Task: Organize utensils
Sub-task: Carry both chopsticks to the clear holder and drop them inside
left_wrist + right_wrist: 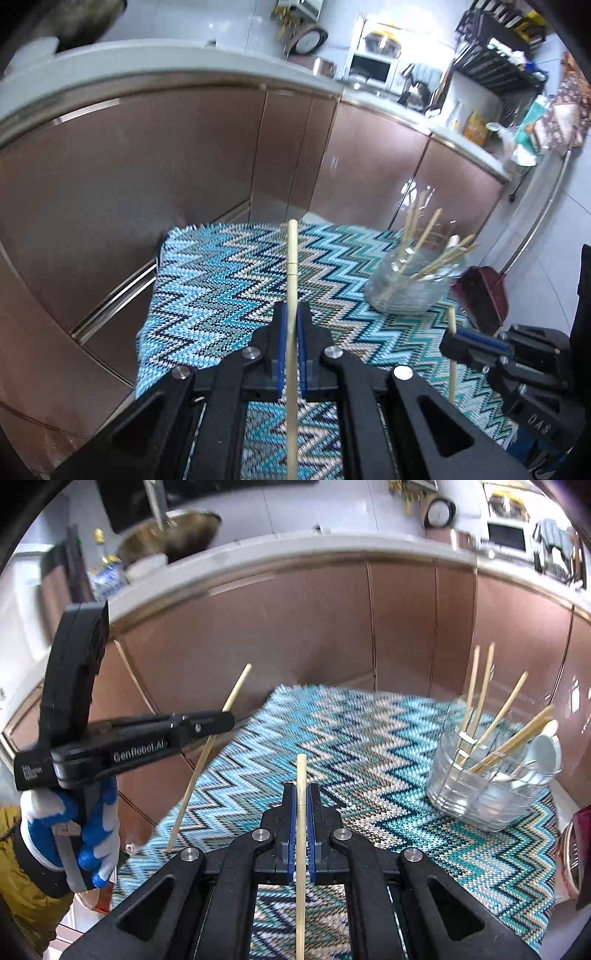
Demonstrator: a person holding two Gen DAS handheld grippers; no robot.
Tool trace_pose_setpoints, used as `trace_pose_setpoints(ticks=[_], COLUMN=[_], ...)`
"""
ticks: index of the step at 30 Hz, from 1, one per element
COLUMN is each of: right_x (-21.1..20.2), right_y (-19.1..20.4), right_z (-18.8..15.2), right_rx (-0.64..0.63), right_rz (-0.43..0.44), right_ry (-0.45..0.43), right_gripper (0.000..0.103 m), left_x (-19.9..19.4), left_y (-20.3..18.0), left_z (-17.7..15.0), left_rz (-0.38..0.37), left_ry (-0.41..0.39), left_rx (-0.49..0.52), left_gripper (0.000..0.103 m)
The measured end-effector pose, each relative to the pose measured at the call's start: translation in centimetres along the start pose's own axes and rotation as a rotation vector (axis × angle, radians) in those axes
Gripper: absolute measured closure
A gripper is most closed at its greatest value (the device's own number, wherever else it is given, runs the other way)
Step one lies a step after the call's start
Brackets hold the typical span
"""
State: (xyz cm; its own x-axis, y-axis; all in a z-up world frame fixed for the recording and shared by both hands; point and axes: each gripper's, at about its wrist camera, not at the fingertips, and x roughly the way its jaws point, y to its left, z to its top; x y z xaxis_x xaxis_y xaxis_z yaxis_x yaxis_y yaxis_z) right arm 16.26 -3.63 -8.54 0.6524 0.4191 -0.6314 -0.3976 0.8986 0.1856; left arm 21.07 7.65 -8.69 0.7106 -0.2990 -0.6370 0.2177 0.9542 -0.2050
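Both clamped: left gripper point(291, 317) pinching one chopstick point(292, 266) lengthwise between its blue pads, right gripper point(301, 797) pinching a second chopstick point(301, 775) the same way. Held above the zigzag cloth point(369, 746), well apart from the glass jar point(480, 797) at the right with more chopsticks and a white spoon point(546, 749).

Zigzag mat point(221, 280) showing teal, navy, white and beige; chopsticks point(480, 701) showing pale tan; jar point(476, 797) showing clear; cabinet doors point(147, 177) showing glossy copper-brown; glove point(92, 823) showing blue and white.
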Motion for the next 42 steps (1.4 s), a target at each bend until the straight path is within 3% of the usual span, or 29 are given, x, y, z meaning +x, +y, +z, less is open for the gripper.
trace_pose_setpoints(ticks=[8, 15, 24, 30, 38, 42], right_x=[-7.7, -12.5, -14.4, -14.5, -12.0, -9.4], right_y=[1.7, 0.8, -4.6, -8.6, -12.0, -13.9], right_z=[-0.2, 0.2, 2.2, 5.0, 9.9, 10.7], right_rx=[-0.026, -0.021, 0.012, 0.030, 0.054, 0.090], right_rz=[0.009, 0.007, -0.011, -0.023, -0.029, -0.084], right_ry=[-0.154, -0.273, -0.391, -0.484, -0.619, -0.679], right_gripper=[0.098, 0.098, 0.098, 0.098, 0.098, 0.098], left_x=[-7.7, -9.6, -6.0, -2.7, 2.3, 5.0], left_y=[-3.8, -7.4, -10.6, -12.3, -14.6, -14.8], left_z=[-0.6, 0.1, 3.2, 7.2, 12.8, 14.0], left_rz=[-0.055, -0.119, -0.185, -0.205, -0.202, -0.183], left_ry=[-0.121, -0.161, -0.179, -0.219, -0.378, -0.462], left_rx=[0.017, 0.042, 0.022, 0.009, -0.040, -0.094], left_gripper=[0.098, 0.098, 0.098, 0.098, 0.098, 0.098])
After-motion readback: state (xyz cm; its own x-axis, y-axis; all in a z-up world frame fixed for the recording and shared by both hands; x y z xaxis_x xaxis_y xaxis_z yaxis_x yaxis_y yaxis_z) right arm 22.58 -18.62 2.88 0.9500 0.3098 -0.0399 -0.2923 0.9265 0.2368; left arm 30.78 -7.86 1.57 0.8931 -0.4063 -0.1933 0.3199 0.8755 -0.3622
